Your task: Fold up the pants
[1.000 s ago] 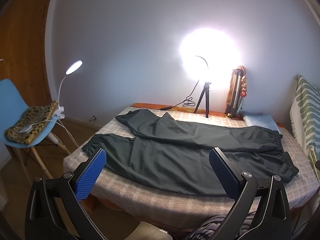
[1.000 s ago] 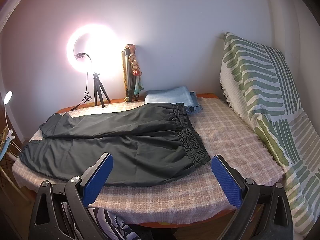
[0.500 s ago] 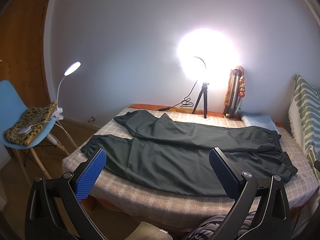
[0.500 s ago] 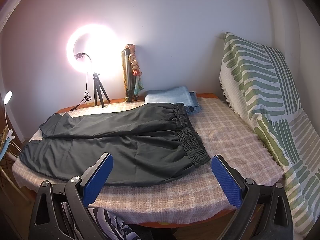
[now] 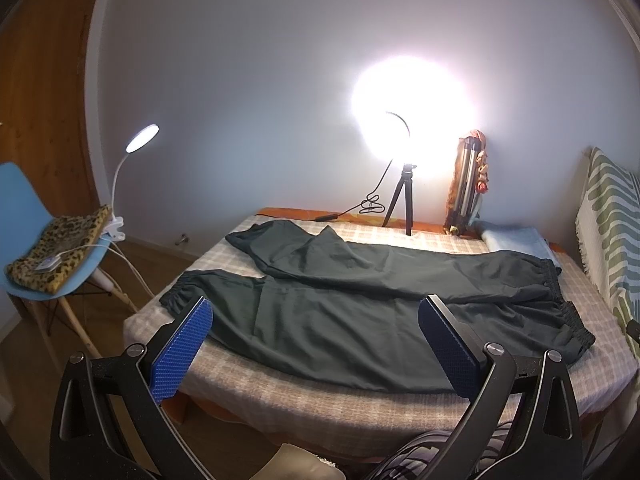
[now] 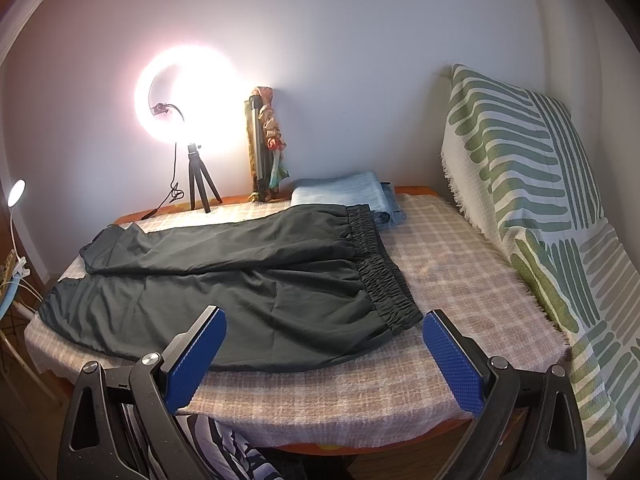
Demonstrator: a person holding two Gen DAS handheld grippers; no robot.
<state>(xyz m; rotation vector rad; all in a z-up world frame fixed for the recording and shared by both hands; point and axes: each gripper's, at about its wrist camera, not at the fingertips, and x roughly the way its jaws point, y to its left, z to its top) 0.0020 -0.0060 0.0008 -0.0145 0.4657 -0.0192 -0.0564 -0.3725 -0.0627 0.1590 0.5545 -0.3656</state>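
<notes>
Dark green pants (image 5: 360,300) (image 6: 240,280) lie spread flat on a checked tablecloth (image 5: 320,404) (image 6: 448,264), legs to the left, elastic waistband (image 6: 380,268) to the right. The two legs lie side by side, the far one slightly crooked. My left gripper (image 5: 316,312) hovers open before the table's front edge, level with the near leg. My right gripper (image 6: 324,328) is open too, held short of the near waistband corner. Nothing sits between either pair of blue pads.
A lit ring light on a small tripod (image 5: 404,204) (image 6: 200,184) stands at the table's back edge beside a folded tripod (image 6: 264,148). Folded light-blue cloth (image 6: 344,194) lies behind the waistband. A striped green throw (image 6: 540,208) covers the right side. A blue chair (image 5: 44,248) with a clip lamp stands left.
The left wrist view has shifted a little, the table sliding slightly left and down in frame. The right gripper has hardly moved. The pants lie unchanged.
</notes>
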